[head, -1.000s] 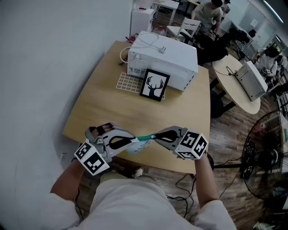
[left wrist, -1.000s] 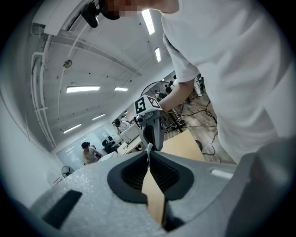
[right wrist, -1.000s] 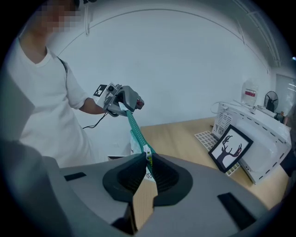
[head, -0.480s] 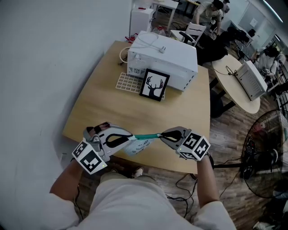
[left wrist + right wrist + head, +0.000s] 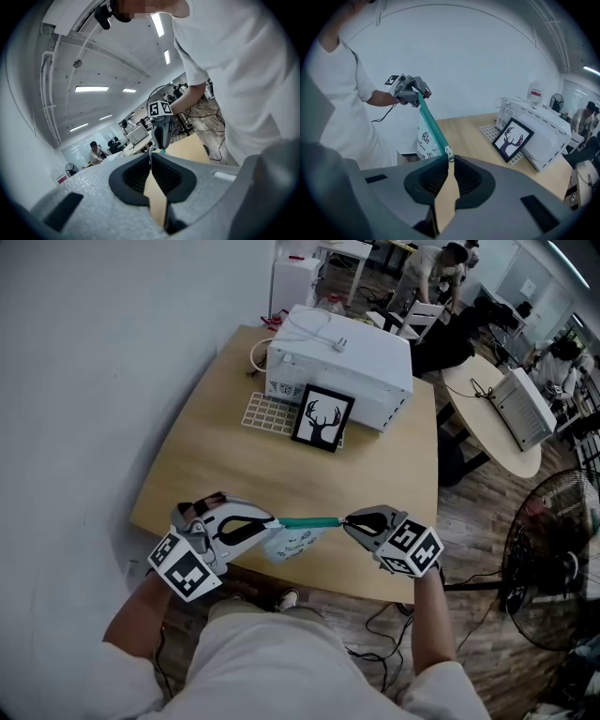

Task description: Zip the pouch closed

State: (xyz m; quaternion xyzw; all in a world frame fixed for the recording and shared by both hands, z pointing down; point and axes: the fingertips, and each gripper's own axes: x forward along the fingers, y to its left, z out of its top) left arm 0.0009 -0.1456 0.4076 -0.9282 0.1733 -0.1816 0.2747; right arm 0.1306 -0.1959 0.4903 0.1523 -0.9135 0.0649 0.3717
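A white printed pouch point(image 5: 292, 542) with a teal zipper point(image 5: 309, 520) hangs stretched between both grippers above the table's near edge. At the zipper's left end my left gripper point(image 5: 272, 520) is shut on the pouch's corner; in the left gripper view its jaws point(image 5: 151, 157) pinch that edge, with the right gripper point(image 5: 159, 126) straight ahead. My right gripper point(image 5: 345, 519) is shut on the metal zipper pull point(image 5: 448, 153) at the zipper's right end. From the right gripper view the teal zipper point(image 5: 431, 124) runs taut up to the left gripper point(image 5: 411, 91), and the pouch body point(image 5: 425, 140) hangs below it.
A white appliance point(image 5: 342, 357) stands at the back of the wooden table point(image 5: 225, 465), with a framed deer picture point(image 5: 322, 418) leaning on it and a white grid rack point(image 5: 267, 412) beside it. A floor fan point(image 5: 553, 559) stands at the right. People sit at desks beyond.
My right gripper has moved right and slightly down with the zipper pull, so the teal zipper between the grippers is longer. The left gripper has stayed put.
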